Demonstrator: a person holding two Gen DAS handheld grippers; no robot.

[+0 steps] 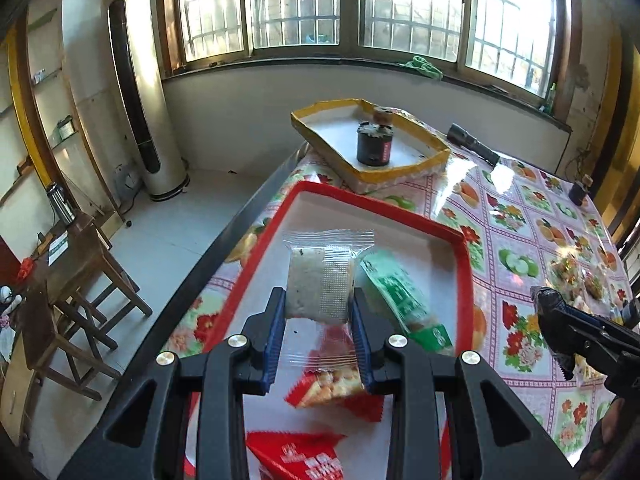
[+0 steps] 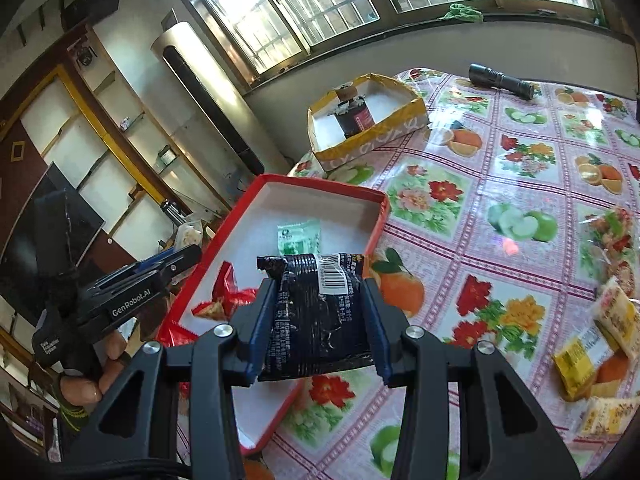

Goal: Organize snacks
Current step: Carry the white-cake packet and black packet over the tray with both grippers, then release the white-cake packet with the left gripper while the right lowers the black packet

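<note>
Both grippers carry a snack above the red tray (image 2: 362,196), which sits at the counter's (image 2: 500,168) left edge. The left gripper (image 1: 319,340) has its fingers (image 1: 273,336) closed onto a clear-wrapped pale cake (image 1: 320,284), pinching its lower half. The right gripper (image 2: 318,330) has its fingers (image 2: 260,328) clamped on the two sides of a black packet (image 2: 316,312), which hangs over the tray's near right rim.

To do this step well, I would bring each packet low over a bare white patch of tray floor before letting go. The far half of the tray looks freest. The black packet needs carrying further left, since half of it seems to be outside the rim now. Releasing one hand at a time should keep the two grippers from colliding (they are already close together).

Counts, as far as they can be seen:
- Trays: one red, plus one yellow-rimmed tray (image 2: 376,136) toward the far left corner with a dark jar (image 2: 354,114) in it.
- Snacks in the red tray: one green packet (image 2: 299,236) and what look like two red packets (image 1: 332,390) (the nearer one is half hidden).
- Snacks held: two.
- Loose snacks at the counter's right edge (image 2: 612,320): at least four, though the pile is too jumbled for a firm number.
- One black torch (image 2: 502,80) near the far edge and one small dark bottle (image 1: 580,190).
</note>
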